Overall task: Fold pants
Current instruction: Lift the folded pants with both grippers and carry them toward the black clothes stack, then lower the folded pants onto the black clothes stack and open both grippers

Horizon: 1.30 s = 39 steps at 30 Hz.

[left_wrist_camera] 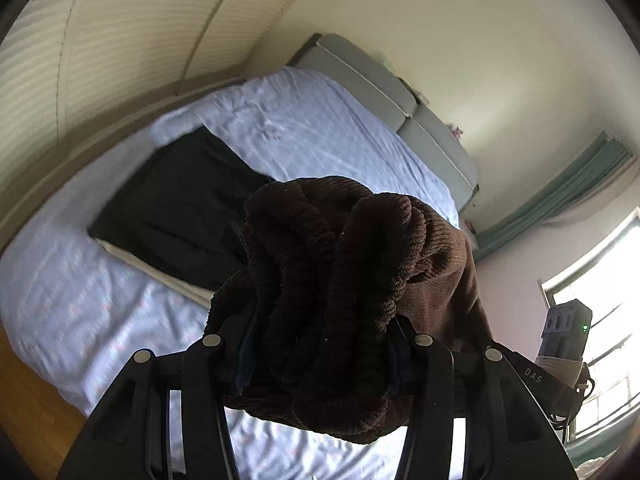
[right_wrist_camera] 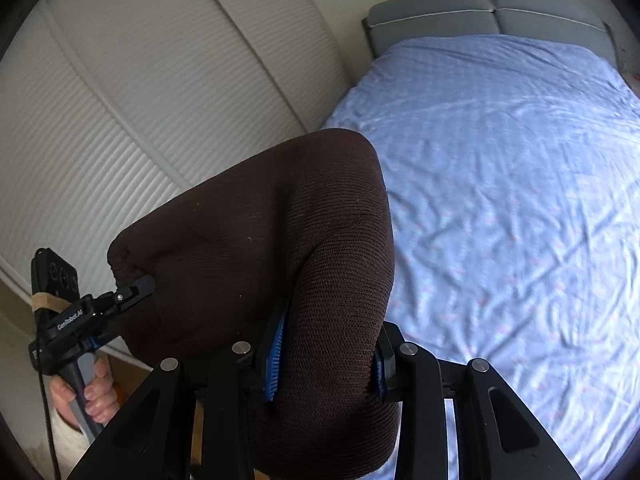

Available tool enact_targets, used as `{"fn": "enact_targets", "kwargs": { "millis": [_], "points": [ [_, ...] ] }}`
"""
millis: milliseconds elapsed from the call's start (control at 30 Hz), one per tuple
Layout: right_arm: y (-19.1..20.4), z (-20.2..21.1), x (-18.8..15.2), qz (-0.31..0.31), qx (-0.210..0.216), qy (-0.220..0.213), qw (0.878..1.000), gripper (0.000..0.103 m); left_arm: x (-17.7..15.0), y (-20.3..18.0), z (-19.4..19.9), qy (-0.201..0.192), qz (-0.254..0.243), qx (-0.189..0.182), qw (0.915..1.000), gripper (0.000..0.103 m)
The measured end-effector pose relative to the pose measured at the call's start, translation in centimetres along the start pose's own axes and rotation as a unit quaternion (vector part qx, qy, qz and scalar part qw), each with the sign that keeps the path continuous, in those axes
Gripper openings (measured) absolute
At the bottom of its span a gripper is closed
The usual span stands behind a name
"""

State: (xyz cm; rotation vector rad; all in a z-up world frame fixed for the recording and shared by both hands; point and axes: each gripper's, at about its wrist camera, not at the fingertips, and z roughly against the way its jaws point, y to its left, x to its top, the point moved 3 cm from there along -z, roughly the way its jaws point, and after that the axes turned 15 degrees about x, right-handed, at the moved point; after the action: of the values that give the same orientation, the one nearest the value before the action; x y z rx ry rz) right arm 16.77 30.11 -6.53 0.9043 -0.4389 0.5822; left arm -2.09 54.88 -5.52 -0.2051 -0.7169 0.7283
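Note:
The pants are dark brown ribbed knit [left_wrist_camera: 332,280], held in the air above the bed. My left gripper [left_wrist_camera: 320,356] is shut on a bunched, gathered part of them, which hides its fingertips. My right gripper [right_wrist_camera: 326,364] is shut on a smoother stretch of the same pants [right_wrist_camera: 280,220]; its blue pads [right_wrist_camera: 276,356] press the fabric from both sides. In the right wrist view the left gripper [right_wrist_camera: 132,290] clamps the pants' far edge at lower left, held by a hand.
A bed with a light blue sheet [right_wrist_camera: 500,200] and grey headboard [right_wrist_camera: 480,12] lies below. A folded black garment [left_wrist_camera: 180,208] rests on the sheet. White slatted wardrobe doors [right_wrist_camera: 120,120] stand beside the bed. A window [left_wrist_camera: 600,320] is at right.

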Motion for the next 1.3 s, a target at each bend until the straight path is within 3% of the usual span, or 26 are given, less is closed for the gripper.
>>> {"fn": "enact_targets", "kwargs": {
  "millis": [300,467,633,833,900,1067,1133,1200,1300],
  "points": [
    [4.2,-8.7,2.3,-0.028,-0.019,-0.018,0.999,0.035,10.1,6.8,-6.4,0.032,-0.029,-0.016,0.9989,0.049],
    [4.2,-14.6,5.0,-0.056,-0.027,-0.014,0.998,0.035,16.0,10.0,-11.8,0.061,-0.053,-0.023,0.9965,0.049],
    [2.6,-20.6,7.6,-0.081,-0.051,0.021,0.995,0.035,20.3,12.2,-17.9,0.094,-0.064,-0.025,0.9932,0.049],
    [-0.6,-25.0,8.8,-0.099,-0.102,0.050,0.989,0.035,21.8,13.3,-25.8,0.147,-0.063,-0.028,0.9867,0.049],
    [-1.5,-25.8,8.5,-0.107,-0.115,0.056,0.986,0.036,21.6,13.4,-27.8,0.153,-0.073,-0.013,0.9855,0.051],
    [-2.7,-27.8,7.2,-0.108,-0.150,0.091,0.979,0.050,22.3,14.2,-29.3,0.112,-0.117,0.088,0.9829,0.052],
    [-2.3,-27.7,6.7,-0.093,-0.166,0.093,0.977,0.056,22.6,15.3,-29.6,0.121,-0.097,0.089,0.9838,0.061],
    [-2.3,-27.3,6.3,-0.087,-0.183,0.089,0.975,0.066,22.3,15.9,-29.6,0.131,-0.096,0.091,0.9826,0.063],
    [-1.7,-25.8,5.6,-0.096,-0.176,0.080,0.976,0.066,21.6,15.5,-28.5,0.120,-0.117,0.103,0.9804,0.063]
  ]
}}
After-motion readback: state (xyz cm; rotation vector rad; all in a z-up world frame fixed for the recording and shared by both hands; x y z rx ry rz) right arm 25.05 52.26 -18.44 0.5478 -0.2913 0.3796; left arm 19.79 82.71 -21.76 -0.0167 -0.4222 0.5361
